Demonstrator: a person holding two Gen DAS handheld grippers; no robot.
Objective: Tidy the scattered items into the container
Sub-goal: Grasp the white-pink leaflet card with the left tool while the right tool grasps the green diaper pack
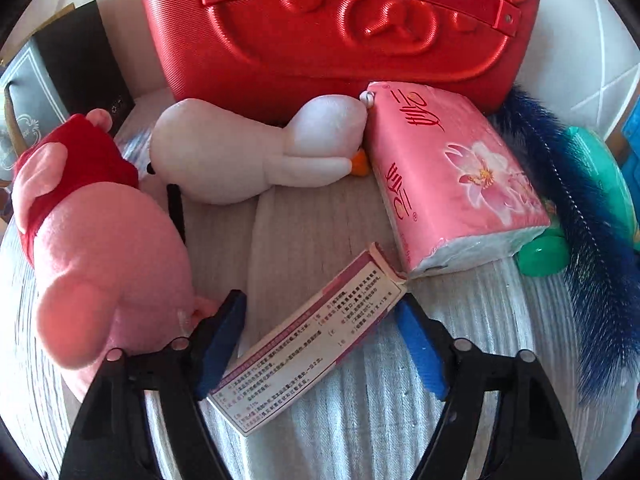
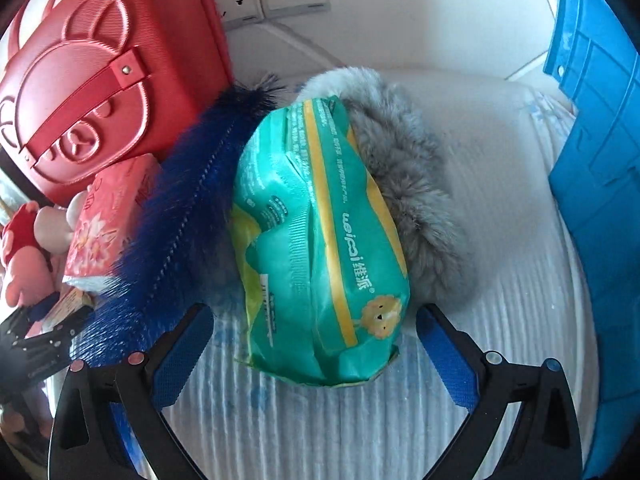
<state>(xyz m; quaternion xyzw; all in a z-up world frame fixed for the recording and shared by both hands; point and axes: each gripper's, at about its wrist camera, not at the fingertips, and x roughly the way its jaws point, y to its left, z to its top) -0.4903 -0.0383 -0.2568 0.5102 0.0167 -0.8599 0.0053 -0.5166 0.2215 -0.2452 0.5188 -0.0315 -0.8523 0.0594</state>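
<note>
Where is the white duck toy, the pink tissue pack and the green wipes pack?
white duck toy point(image 1: 224, 152): left wrist view, on its body.
pink tissue pack point(image 1: 460, 176): left wrist view, on its flowered top face.
green wipes pack point(image 2: 320, 248): right wrist view, on its front.

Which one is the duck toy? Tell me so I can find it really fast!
Find the big red case with a bear face pressed into it, standing at the back. Right in front of it lies the duck toy on its side, between the pink pig toy and the pink tissue pack. It is the only white soft toy, with a small orange beak touching the tissue pack.
</note>
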